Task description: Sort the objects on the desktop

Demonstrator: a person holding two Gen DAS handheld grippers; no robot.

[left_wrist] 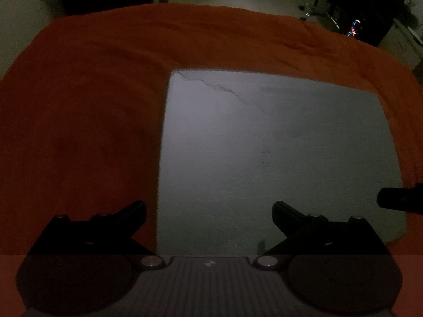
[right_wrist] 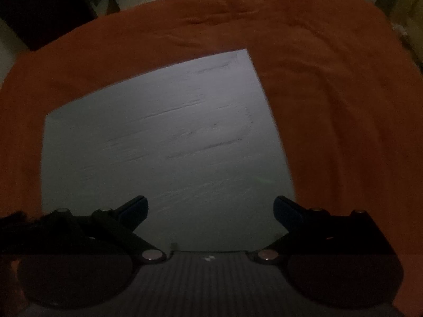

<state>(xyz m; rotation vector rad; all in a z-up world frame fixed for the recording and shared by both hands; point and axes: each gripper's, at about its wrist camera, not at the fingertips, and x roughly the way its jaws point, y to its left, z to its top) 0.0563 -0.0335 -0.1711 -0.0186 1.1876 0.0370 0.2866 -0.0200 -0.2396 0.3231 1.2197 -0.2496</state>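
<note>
Dim light is making detail hard to read, yet both views are showing a pale grey rectangular mat [left_wrist: 277, 145] lying flat on a wrinkled orange cloth [left_wrist: 79, 105]. No desktop objects are showing on either surface, so sorting is probably just beginning or already finishing; I cannot tell which. Left gripper [left_wrist: 208, 211] is hovering over the mat's near left edge, jaws spread wide and holding nothing. Right gripper [right_wrist: 210, 207] is hovering likewise, wide and empty. Any next move is calling for finding an object first. Open room is lying all around.
</note>
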